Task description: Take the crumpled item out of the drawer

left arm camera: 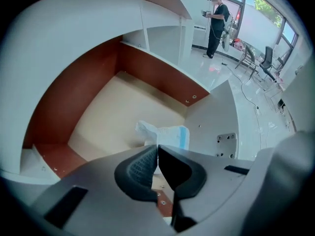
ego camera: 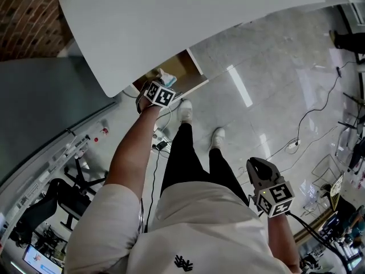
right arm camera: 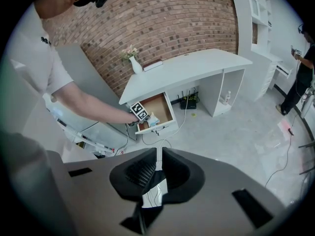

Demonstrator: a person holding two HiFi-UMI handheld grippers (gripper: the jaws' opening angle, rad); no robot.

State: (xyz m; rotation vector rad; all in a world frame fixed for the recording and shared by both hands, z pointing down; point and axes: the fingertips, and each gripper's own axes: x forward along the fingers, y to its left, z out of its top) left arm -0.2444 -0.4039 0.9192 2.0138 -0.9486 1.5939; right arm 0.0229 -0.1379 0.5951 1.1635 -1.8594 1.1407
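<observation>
The crumpled white and pale-blue item point(left arm camera: 165, 133) stands on the tan floor of the open drawer point(left arm camera: 108, 112), right at the tips of my left gripper point(left arm camera: 157, 148), whose jaws are closed together on its near edge. From the head view, the left gripper point(ego camera: 154, 84) reaches into the drawer point(ego camera: 187, 66) under the white desk point(ego camera: 188, 16), with the item point(ego camera: 166, 76) just beyond it. The right gripper view shows the same item point(right arm camera: 151, 118) in the drawer point(right arm camera: 161, 107). My right gripper point(ego camera: 255, 165) hangs by my right hip, shut point(right arm camera: 158, 154) and holding nothing.
Cables and a power strip point(ego camera: 293, 144) lie on the glossy floor. A grey cabinet point(ego camera: 40, 107) stands left of the desk and an office chair point(ego camera: 51, 204) sits behind me. A vase point(right arm camera: 135, 64) is on the desk. Another person point(left arm camera: 216, 21) stands far off.
</observation>
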